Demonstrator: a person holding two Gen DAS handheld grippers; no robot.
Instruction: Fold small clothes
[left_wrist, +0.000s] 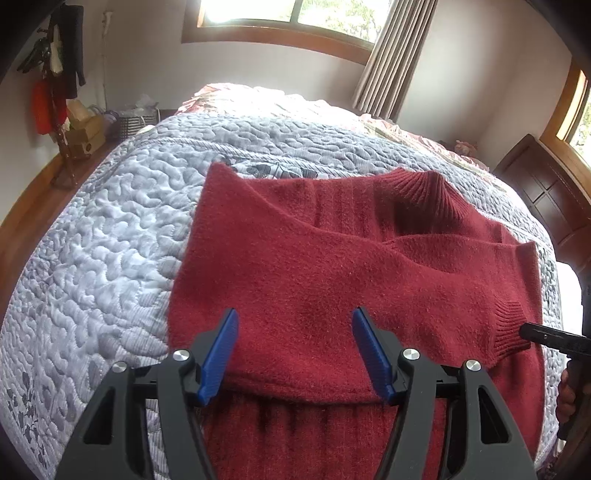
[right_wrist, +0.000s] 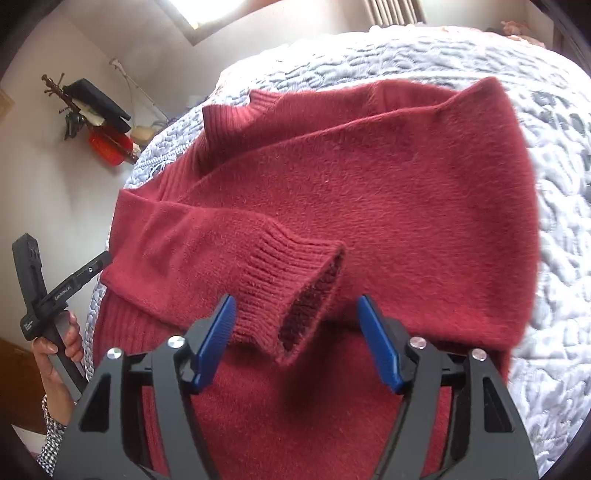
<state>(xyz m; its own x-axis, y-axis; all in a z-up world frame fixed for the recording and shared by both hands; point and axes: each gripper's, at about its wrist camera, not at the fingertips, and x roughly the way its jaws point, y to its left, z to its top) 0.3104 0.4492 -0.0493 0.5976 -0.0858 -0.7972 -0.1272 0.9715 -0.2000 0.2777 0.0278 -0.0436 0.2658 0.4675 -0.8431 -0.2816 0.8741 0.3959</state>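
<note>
The big bed with its bumpy grey quilt (left_wrist: 110, 229) stretched out ahead of both my grippers. On the quilt lay the red sweater (left_wrist: 314, 266), right in front of me and reaching under my fingers. Its sleeves were already laid across its body, so I think the next fold was the bottom up to the top. The sweater looked soft, fuzzy and thick, not heavy, and I guessed it would flop and sag if I lifted it by one corner only. My left gripper (left_wrist: 293, 350) was wide open above the sweater's middle, holding nothing, with the bottom ribbed part just below its fingers. My right gripper (right_wrist: 295, 339) was wide open too, holding nothing, and the ribbed cuff (right_wrist: 291, 291) of one sleeve sat right between its blue fingers (right_wrist: 216, 339). I thought the best place to grab was the ribbed bottom edge, one corner for each gripper, because that part looked firmer.
</note>
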